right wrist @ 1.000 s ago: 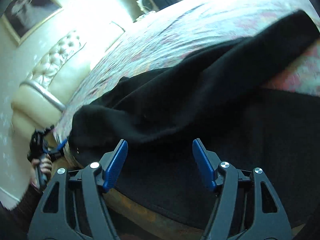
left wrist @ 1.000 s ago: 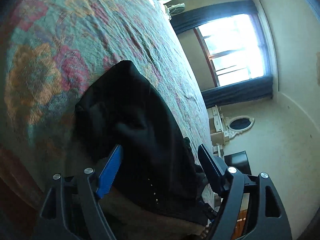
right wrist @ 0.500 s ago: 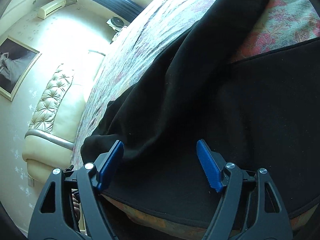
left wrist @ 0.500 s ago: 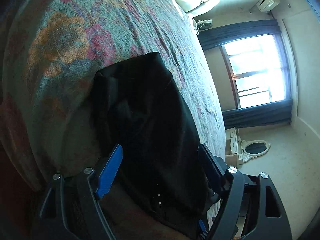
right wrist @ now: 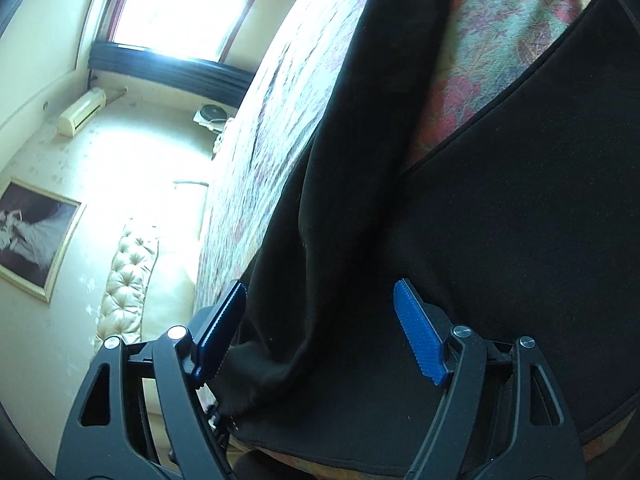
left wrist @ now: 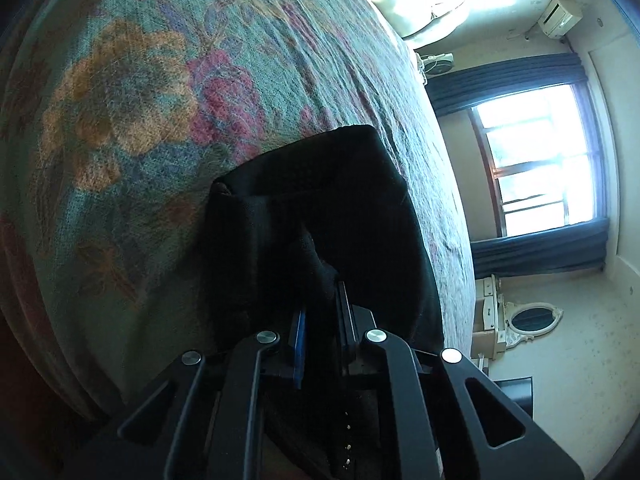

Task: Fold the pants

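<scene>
— Where are the pants, and what have you got hold of?

— The black pants (right wrist: 500, 208) lie spread on the bed (left wrist: 132, 92), over its floral bedspread, with part of them near the bed's edge. My left gripper (left wrist: 322, 292) is clamped on a bunched ridge of the fabric at one end – I can see cloth pinched up between the closed fingers. My right gripper (right wrist: 320, 320) stands wide apart around a thick fold of the same cloth, and its pads are not pressing on anything yet.

— So what worries you?

— Two things. The left bite looks thin, only a small peak of cloth, so I judge a firm pull could slip it out – or it may have caught one layer only, and the fold would then come up lopsided. On the right, the fabric between the fingers is a loose roll; if I close there I might grab too many layers, or drag the part hanging near the edge off the bed.

— And the dark cloth?

— Black on black hides the seams from me, so I cannot tell which edge I hold.
</scene>
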Motion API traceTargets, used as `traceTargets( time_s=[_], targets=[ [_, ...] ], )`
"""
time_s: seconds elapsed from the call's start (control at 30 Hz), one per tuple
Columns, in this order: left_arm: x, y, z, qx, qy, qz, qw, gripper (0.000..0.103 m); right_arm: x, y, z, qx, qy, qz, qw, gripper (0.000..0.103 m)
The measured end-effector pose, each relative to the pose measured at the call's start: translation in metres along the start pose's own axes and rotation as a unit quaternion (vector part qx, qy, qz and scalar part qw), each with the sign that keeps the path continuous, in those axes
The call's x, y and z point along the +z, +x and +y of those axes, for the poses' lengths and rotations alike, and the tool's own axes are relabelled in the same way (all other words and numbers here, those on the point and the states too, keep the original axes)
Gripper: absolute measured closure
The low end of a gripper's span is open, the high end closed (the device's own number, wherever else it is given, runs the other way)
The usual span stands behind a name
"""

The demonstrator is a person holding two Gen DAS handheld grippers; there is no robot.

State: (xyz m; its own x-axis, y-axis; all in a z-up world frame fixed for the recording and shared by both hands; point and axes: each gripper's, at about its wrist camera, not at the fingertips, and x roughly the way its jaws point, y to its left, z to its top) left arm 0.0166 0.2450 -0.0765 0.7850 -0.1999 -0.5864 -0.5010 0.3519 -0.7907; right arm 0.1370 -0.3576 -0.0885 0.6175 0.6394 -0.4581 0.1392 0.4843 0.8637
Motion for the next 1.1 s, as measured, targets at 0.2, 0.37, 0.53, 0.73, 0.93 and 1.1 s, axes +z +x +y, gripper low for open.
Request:
traceTargets(
  time_s=[0.2,0.37,0.53,0.73,0.93,1.1],
  targets=[
    [-0.002,0.000,0.003,0.007,-0.007,0.003,0.9999,0.091,0.018,0.017,-0.005,-0.001,0.029,-0.015,0.999,0.030],
    [-0.005,0.002,0.009,0.002,-0.021,0.006,0.9998,0.090,0.021,0.031,-0.020,-0.004,0.063,-0.020,0.998,0.066],
    [-0.004,0.002,0.001,0.008,0.004,0.002,1.0000,0.091,0.019,0.037,-0.025,0.006,0.058,-0.013,0.998,0.096],
    [0.004,-0.013,-0.002,-0.023,-0.013,-0.011,0.9996,0.092,0.009,0.001,0.001,0.058,0.036,-0.045,0.997,0.097],
    [0.019,-0.038,0.009,-0.039,-0.019,-0.043,0.9981,0.092,-0.030,-0.037,-0.005,0.071,0.031,-0.024,0.997,0.097],
    [0.011,-0.039,0.036,-0.028,-0.023,-0.024,0.9991,0.092,-0.054,-0.037,-0.058,0.016,0.076,-0.002,0.997,0.092]
  ],
)
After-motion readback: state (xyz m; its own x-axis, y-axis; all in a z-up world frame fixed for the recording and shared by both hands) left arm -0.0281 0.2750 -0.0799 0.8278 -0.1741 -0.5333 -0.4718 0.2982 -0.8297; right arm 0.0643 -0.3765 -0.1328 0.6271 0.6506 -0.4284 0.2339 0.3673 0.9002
